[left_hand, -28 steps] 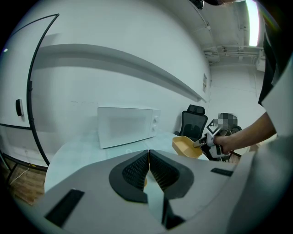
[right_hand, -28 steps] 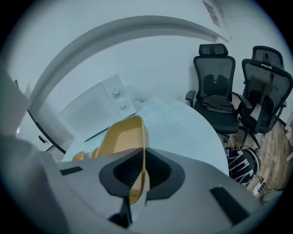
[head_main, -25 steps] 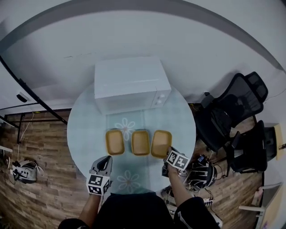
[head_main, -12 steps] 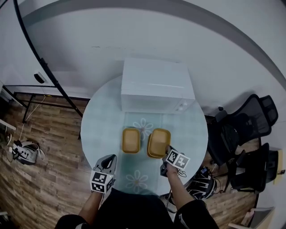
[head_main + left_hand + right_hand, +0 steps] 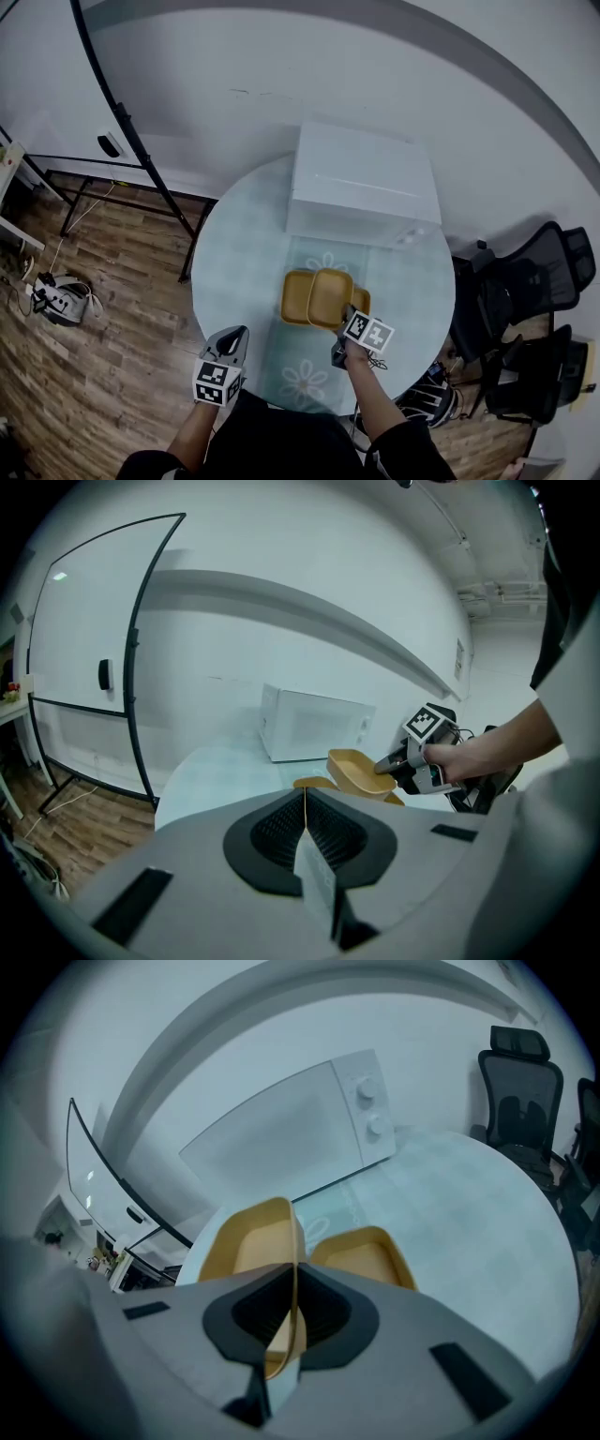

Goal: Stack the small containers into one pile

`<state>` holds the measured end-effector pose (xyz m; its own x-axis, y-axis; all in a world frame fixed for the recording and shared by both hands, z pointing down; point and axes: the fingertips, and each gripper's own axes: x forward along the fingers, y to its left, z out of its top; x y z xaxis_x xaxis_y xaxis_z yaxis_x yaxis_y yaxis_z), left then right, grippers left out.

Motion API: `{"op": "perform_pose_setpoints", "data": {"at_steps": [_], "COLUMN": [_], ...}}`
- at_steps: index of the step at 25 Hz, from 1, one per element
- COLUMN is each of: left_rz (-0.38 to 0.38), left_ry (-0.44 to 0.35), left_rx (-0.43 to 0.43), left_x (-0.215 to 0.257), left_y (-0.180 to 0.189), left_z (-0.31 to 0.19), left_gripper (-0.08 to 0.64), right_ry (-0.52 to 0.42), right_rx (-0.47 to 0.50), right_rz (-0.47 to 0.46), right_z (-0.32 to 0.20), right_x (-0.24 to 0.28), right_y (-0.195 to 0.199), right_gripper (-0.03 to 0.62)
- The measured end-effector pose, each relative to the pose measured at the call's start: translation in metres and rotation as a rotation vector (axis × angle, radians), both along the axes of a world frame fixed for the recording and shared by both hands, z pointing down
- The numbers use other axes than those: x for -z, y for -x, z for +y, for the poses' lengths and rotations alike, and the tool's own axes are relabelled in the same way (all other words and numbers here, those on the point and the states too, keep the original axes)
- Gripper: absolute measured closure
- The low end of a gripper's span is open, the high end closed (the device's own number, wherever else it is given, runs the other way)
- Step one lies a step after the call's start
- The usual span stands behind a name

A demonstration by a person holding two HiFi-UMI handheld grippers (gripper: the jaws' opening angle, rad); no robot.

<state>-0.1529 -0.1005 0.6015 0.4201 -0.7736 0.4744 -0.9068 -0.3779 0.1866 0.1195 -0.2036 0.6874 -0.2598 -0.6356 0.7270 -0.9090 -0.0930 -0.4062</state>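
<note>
Three small yellow containers are on or above the round glass table (image 5: 244, 272). My right gripper (image 5: 340, 326) is shut on the near rim of one container (image 5: 330, 294), (image 5: 246, 1239), which hangs tilted above the other two. One container (image 5: 296, 300), (image 5: 312, 783) rests on the table to its left. The other (image 5: 362, 301), (image 5: 361, 1256) peeks out at its right. In the left gripper view the right gripper (image 5: 388, 764) holds the lifted container (image 5: 358, 771). My left gripper (image 5: 235, 335), (image 5: 305, 797) is shut on nothing, over the table's near left edge.
A white microwave (image 5: 364, 185) stands at the back of the table. Black office chairs (image 5: 525, 281) stand to the right. A black whiteboard frame (image 5: 141, 159) stands on the wooden floor (image 5: 103, 356) to the left.
The right gripper has lifted the rightmost container and carried it left, from the end of the row to above the other two. The left gripper has shifted a little along the table edge.
</note>
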Motion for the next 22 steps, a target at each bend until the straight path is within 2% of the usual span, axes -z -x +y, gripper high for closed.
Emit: {"op": "perform_pose_setpoints", "data": {"at_steps": [10, 22], "left_rz": [0.001, 0.007], "left_ry": [0.024, 0.053], "left_rx": [0.056, 0.094], "left_x": [-0.01, -0.018], "left_y": [0.035, 0.052], "left_z": [0.006, 0.012], "left_gripper": [0.546, 0.545], "right_ry": [0.037, 0.081], "right_rx": [0.086, 0.123], "right_rz": [0.011, 0.073], "right_z": [-0.007, -0.009], "right_x": [-0.021, -0.049], "right_y": [0.057, 0.076], "right_gripper": [0.56, 0.558]}}
